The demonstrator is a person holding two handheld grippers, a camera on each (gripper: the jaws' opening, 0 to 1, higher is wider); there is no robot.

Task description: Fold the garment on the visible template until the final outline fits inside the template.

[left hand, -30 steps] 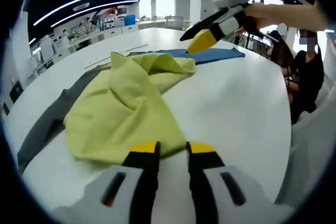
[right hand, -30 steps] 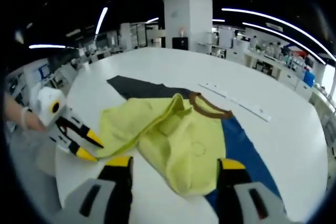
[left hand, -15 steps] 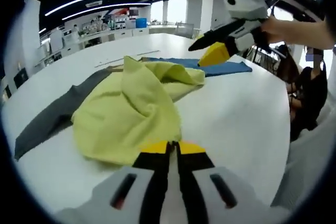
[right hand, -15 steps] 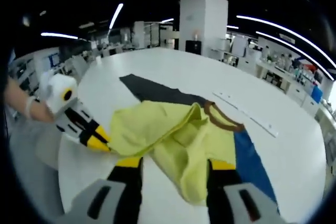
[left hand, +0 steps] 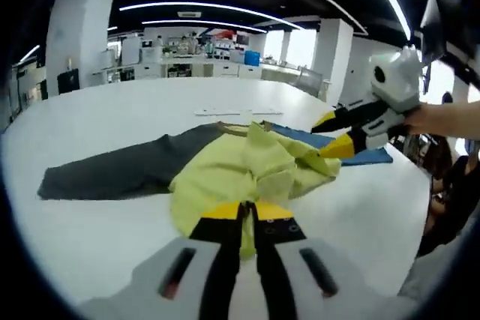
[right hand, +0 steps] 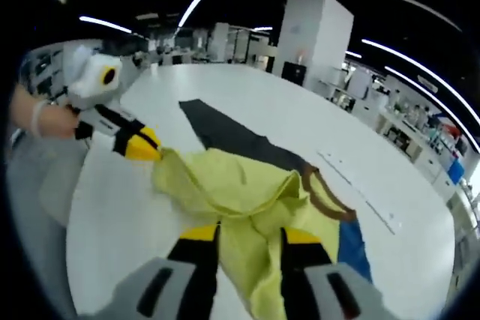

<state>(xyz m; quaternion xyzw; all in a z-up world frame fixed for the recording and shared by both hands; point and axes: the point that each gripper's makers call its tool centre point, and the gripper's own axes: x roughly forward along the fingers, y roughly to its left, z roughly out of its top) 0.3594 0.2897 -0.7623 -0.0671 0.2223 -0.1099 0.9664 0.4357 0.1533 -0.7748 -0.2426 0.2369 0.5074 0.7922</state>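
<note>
- Jaws of left gripper (left hand: 245, 213) pressed together on near hem of yellow garment (left hand: 247, 174); cloth pinched between the yellow tips in left gripper view.
- Jaws of right gripper (right hand: 250, 234) drawn close on a fold of the same yellow garment (right hand: 240, 207), fabric filling the narrow gap between the tips in right gripper view.
- Right gripper (left hand: 337, 136) also seen at the garment's right edge in left gripper view, tips touching the cloth, held by a hand (left hand: 442, 119).
- Left gripper (right hand: 142, 144) likewise seen at the garment's left corner in right gripper view, tips on the cloth, held by a hand (right hand: 45, 114).
- Garment bunched and lifted in loose folds, brown-trimmed neckline (right hand: 326, 196) on its far side.
- Dark grey panel (left hand: 120, 174) lying flat, extending left from under the garment in left gripper view; blue panel (left hand: 352, 151) lying flat, emerging from under the garment's right side.
- All resting on white table (left hand: 105, 118).
- White strip (left hand: 232, 112) flat on table beyond the garment.
- Benches and white columns well beyond the garment, past table's far edge.
</note>
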